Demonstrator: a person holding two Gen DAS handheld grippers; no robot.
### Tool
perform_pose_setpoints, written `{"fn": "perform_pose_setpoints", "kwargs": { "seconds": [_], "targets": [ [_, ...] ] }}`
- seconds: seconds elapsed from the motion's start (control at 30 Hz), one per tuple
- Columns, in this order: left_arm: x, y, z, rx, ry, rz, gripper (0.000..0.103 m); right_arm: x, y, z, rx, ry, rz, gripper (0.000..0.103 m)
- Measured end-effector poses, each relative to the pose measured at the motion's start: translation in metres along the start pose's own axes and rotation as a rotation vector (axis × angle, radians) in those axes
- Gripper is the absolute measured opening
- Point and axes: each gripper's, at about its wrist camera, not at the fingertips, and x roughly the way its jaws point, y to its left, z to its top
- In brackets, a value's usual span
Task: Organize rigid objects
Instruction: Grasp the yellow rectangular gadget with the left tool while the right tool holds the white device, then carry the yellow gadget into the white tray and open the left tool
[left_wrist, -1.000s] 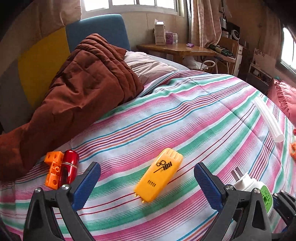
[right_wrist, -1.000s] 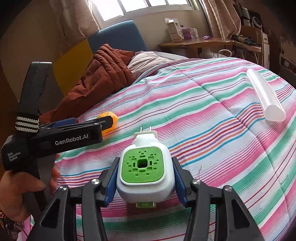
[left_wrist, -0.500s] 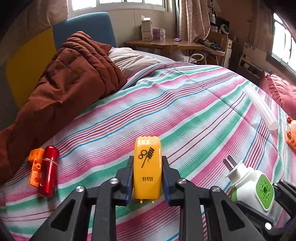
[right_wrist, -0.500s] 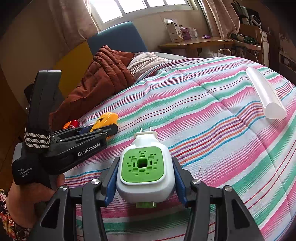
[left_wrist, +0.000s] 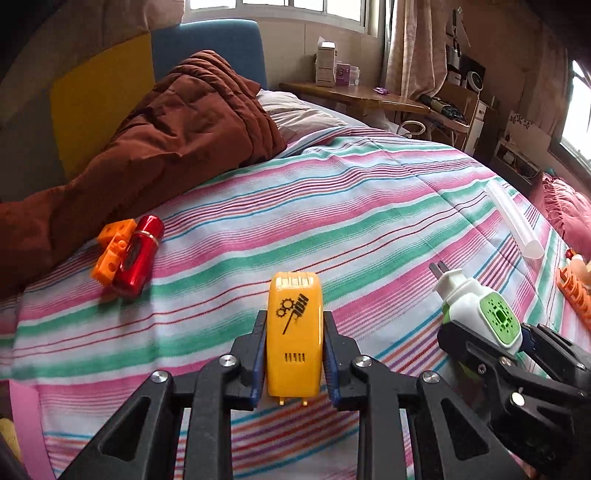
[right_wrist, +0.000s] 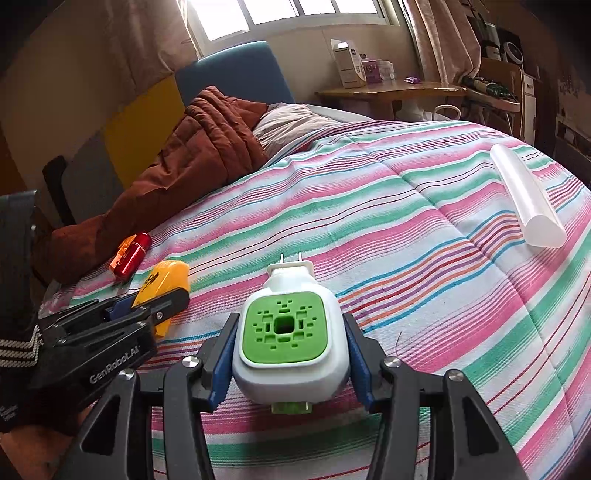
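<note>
Yellow block (left_wrist: 294, 332) sat pinched in the left gripper (left_wrist: 294, 363), angled down over the bedspread (left_wrist: 332, 206); right gripper (right_wrist: 290, 363), tilted likewise, clamped the plug (right_wrist: 288, 339).

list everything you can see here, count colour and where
yellow plastic block: 1, yellow with black gear print, between the left gripper's fingers
plug-in device: 1, white with green face, between the right gripper's fingers
red cylinder: 1, shiny red, on the bedspread at left, touching the orange brick
orange brick: 1, orange, beside the red cylinder
clear tube: 1, translucent white, on the bedspread at right
orange ridged piece: 1, orange, far right edge, partly cut off
brown quilt: 1, rust brown, heaped at the bed's head
striped bedspread: 1, pink, green and white
left gripper: 1, black, shut on the block
right gripper: 1, black, shut on the device
</note>
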Motion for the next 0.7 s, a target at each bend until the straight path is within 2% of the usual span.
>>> {"fn": "perform_pose_setpoints", "kwargs": {
  "seconds": [0.1,0.3,0.6,0.7],
  "targets": [
    [-0.016,0.004,-0.01,-0.052,-0.002,-0.01,0.026,0.001,0.002,0.0,-0.015,0.006,-0.02,0.053],
    [-0.06,0.0,-0.032,-0.085,-0.039,-0.035,0.026,0.001,0.009,-0.001,-0.048,0.012,-0.059,0.053],
    [-0.119,0.015,-0.087,-0.198,-0.042,-0.111,0.026,0.0,0.012,-0.001,-0.063,0.01,-0.072,0.053],
    [-0.14,0.024,-0.103,-0.216,-0.051,-0.116,0.026,-0.004,0.015,-0.004,-0.078,0.011,-0.074,0.053]
  ]
}}
